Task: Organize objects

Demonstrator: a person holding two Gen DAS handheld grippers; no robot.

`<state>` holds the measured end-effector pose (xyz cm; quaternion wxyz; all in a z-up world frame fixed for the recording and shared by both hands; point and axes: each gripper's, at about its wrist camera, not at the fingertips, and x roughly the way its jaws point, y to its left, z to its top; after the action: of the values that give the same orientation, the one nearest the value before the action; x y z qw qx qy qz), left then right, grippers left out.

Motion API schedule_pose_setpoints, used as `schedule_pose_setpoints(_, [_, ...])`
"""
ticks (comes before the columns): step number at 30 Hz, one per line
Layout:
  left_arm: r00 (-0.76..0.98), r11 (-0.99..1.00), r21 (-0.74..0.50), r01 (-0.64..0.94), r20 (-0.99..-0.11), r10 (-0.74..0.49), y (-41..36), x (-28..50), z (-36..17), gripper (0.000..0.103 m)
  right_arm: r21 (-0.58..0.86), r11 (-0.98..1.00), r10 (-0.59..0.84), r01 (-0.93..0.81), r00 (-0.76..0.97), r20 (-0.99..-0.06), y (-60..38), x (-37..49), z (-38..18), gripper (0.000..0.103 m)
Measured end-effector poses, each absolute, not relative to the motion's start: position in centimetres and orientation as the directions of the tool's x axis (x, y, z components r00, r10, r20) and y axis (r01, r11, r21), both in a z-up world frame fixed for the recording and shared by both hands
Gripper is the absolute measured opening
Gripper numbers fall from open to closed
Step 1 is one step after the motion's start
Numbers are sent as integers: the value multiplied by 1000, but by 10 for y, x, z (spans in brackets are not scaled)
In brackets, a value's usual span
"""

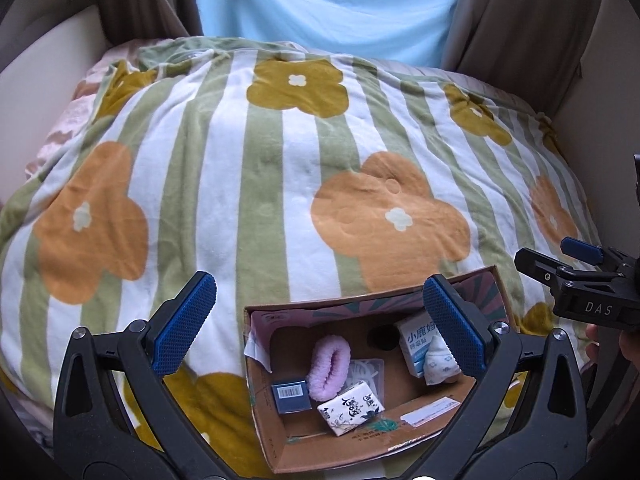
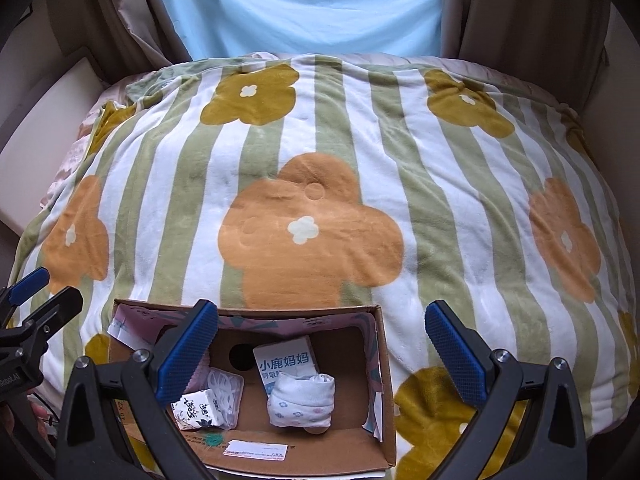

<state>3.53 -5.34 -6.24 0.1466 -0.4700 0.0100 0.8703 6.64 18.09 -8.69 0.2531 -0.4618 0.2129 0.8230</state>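
Note:
An open cardboard box sits on the flowered blanket near me. Inside lie a pink fluffy scrunchie, a dark blue small box, a tissue pack, a clear plastic case, a white-and-blue carton and a rolled floral cloth. My left gripper is open and empty above the box. My right gripper is open and empty above the box's right side; it also shows in the left wrist view.
The striped flower blanket covers the bed beyond the box. A light blue curtain hangs at the far end between brown drapes. A cream padded side stands at left.

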Motion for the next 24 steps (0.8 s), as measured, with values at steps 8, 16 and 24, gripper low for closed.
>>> schedule_pose_setpoints(8, [-527,-954,-125,-273,-810,257,-53,39,-58,103,107,-783,237,-613,-453,-860,177,66,-80,103])
schedule_pose_setpoints(16, [-530,-954,-133,-267,-807,261,-55,42,-56,103,105,-783,242,-613,-456,-856,176,67,-78,103])
schedule_pose_setpoints(24, [-534,-955,-130,-268,-805,259,-55,44,-54,103,105,-784,244,-613,-458,-855,176,67,-76,103])
